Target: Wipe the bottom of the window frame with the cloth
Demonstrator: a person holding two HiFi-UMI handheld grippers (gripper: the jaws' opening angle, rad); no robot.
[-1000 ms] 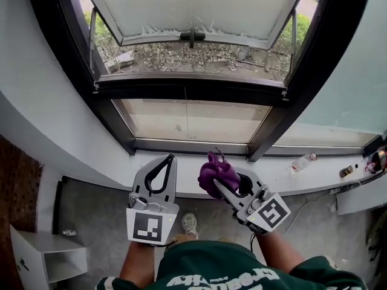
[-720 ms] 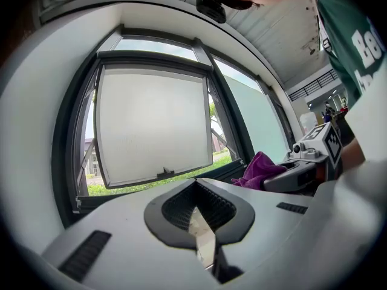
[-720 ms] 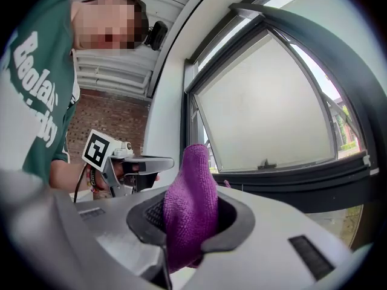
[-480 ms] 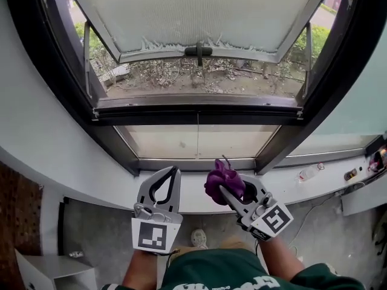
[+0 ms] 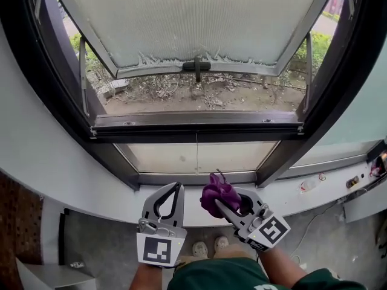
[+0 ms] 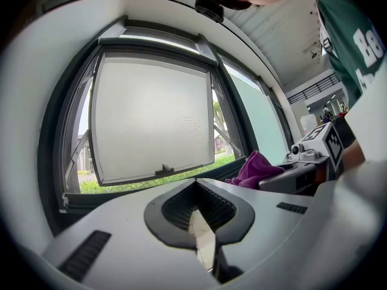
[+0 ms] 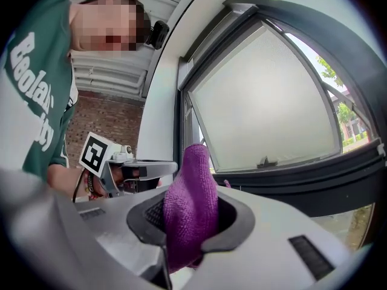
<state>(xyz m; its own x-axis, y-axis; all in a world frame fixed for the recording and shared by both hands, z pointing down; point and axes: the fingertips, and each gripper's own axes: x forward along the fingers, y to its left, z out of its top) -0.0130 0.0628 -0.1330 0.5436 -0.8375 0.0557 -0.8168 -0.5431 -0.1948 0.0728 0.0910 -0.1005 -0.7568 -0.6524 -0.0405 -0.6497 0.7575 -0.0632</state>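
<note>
Two panes are facing the person: an upper frosted sash (image 5: 193, 23), tilting outward at the bottom with a dark handle (image 5: 196, 66) on its lower edge, and a fixed pane (image 5: 196, 157) beneath it. Dry ground and scrub are showing through the gap under the sash. A dark crossbar (image 5: 196, 130) is dividing the two panes, and the bottom rail of the window frame (image 5: 181, 178) is running just beyond the white sill (image 5: 284, 198). Off to the right on the sill, what looks like a clear plastic bottle (image 5: 309, 182) is lying on its side. Below the sill, pale shoes (image 5: 208, 246) are standing on a grey floor.

Both grippers are hovering side by side over the sill's near edge, pointing toward the window and apart from the rail. The left gripper (image 5: 174, 189) is holding its jaws closed tip to tip, with nothing between them. The right gripper (image 5: 233, 203), angling a little leftward, is clamping the purple cloth (image 5: 216, 193), which is bunching up above the jaws, near the rail but clear of it.

Black-and-white square markers are showing on each gripper's cube. White lettering is running across the person's green shirt (image 5: 205, 278), though it is cut off and I cannot read it whole.
</note>
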